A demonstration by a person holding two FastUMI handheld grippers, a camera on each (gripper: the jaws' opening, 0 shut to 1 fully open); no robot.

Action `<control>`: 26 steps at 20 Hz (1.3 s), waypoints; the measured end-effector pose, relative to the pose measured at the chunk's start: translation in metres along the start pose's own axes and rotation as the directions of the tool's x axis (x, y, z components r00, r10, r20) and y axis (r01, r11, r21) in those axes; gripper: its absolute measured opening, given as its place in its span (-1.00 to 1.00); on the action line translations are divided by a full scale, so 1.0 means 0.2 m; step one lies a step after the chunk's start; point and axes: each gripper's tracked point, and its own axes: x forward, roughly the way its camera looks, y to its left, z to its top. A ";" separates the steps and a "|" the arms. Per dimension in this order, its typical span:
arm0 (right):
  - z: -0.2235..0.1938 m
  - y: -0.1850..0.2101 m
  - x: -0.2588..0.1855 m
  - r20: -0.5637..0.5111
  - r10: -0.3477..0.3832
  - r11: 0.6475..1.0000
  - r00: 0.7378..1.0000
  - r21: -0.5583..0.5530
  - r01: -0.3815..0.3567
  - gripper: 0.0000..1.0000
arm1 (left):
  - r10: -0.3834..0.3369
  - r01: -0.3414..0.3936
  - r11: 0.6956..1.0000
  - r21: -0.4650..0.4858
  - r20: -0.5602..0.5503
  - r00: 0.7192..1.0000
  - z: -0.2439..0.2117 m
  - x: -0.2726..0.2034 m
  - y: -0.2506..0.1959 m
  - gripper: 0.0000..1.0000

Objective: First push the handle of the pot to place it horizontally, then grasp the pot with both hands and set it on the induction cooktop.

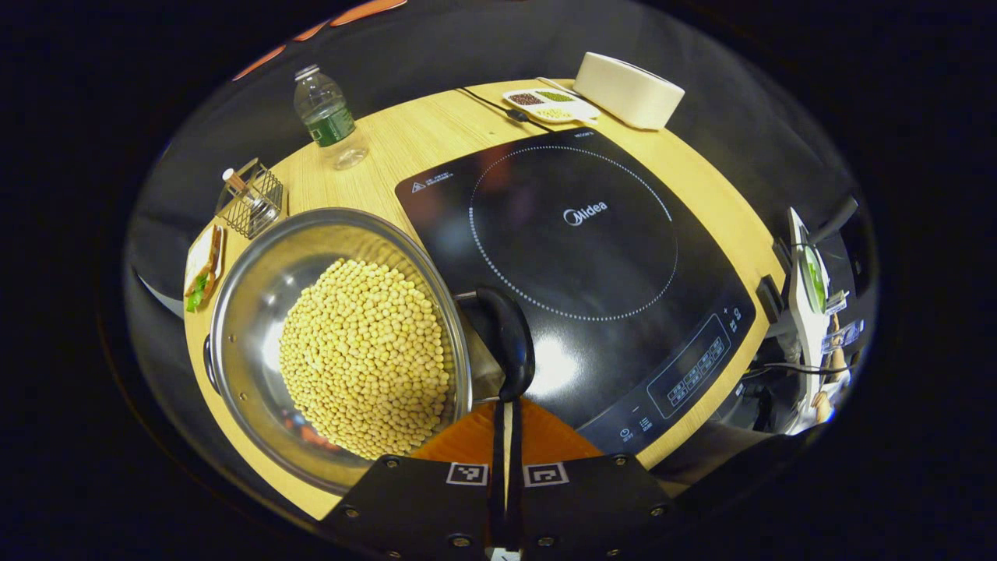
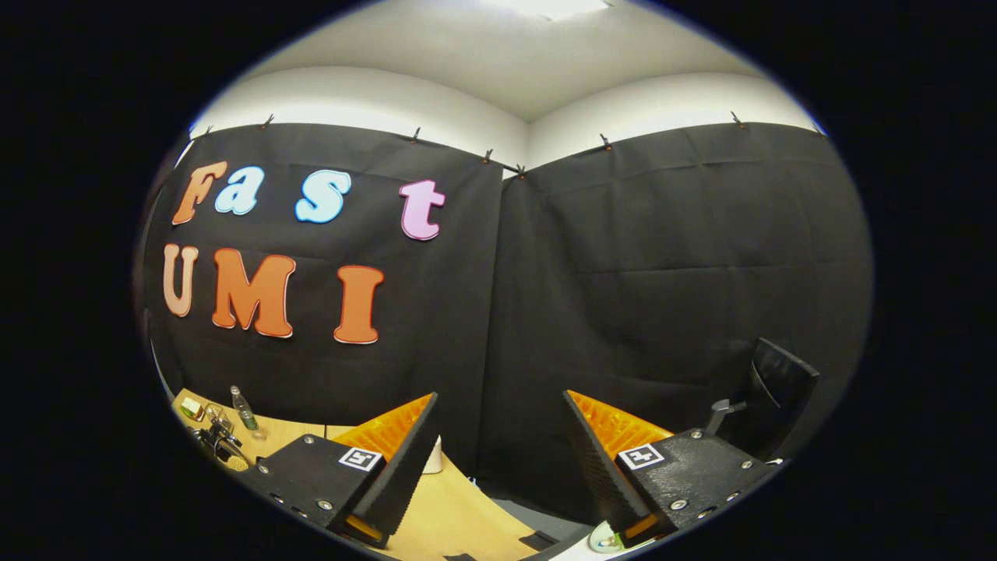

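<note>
Left gripper clenched, fingertips at the pot handle, pot full of beans beside the induction cooktop, right gripper released, raised toward the wall; risk: closed tips slip off the rounded handle, jolting beans out.

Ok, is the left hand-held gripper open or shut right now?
Shut. In the left gripper view the hand-held gripper has its fingers together with a thin slit between, tips by the pot handle, gripping nothing.
</note>
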 end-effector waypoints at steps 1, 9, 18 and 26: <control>0.00 0.05 0.00 -0.007 0.009 1.000 1.000 0.003 -0.009 0.89 | -0.001 0.001 1.000 -0.023 0.019 1.000 0.03 0.01 0.01 -0.96; -0.12 0.45 -0.07 -0.116 0.127 0.990 0.985 -0.049 -0.133 0.89 | 0.034 -0.018 0.989 -0.149 0.105 0.994 0.22 0.09 0.13 -0.96; -0.34 0.89 -0.07 -0.234 0.259 0.962 0.937 -0.023 -0.271 0.90 | -0.001 0.043 0.974 -0.225 0.183 0.983 0.36 0.11 0.19 -0.97; -0.55 1.10 -0.10 -0.330 0.331 0.937 0.884 0.002 -0.350 0.90 | 0.008 0.060 0.972 -0.228 0.286 0.958 0.48 0.00 0.29 -0.96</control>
